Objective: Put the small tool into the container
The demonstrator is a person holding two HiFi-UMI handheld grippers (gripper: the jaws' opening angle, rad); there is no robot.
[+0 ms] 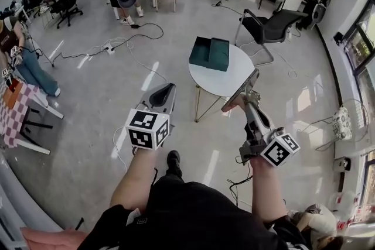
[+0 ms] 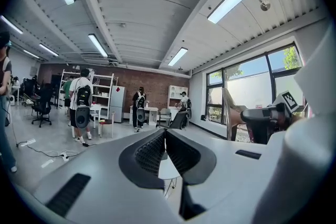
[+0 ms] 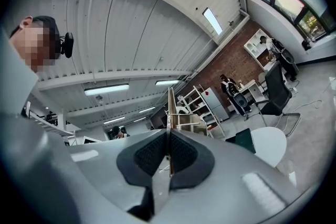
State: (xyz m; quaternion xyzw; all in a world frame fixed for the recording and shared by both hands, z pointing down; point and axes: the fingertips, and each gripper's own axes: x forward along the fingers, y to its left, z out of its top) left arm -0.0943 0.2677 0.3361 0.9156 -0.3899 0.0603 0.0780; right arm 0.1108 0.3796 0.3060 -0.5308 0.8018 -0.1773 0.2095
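My right gripper (image 1: 251,101) is shut on a small flat metal tool (image 1: 245,88), whose thin blade sticks out past the pads over the near edge of the round white table (image 1: 234,76). In the right gripper view the tool (image 3: 177,115) stands edge-on between the pads, pointing up toward the ceiling. The dark green container (image 1: 210,54) lies open on the far side of that table, well ahead of both grippers. My left gripper (image 1: 167,91) hangs over the floor to the left of the table, shut with nothing between its pads (image 2: 152,152).
A black office chair (image 1: 270,26) stands right behind the table. Cables and a power strip (image 1: 109,48) trail over the grey floor at the left. A checked table (image 1: 13,111) and a seated person are at far left. Several people stand at the back desks.
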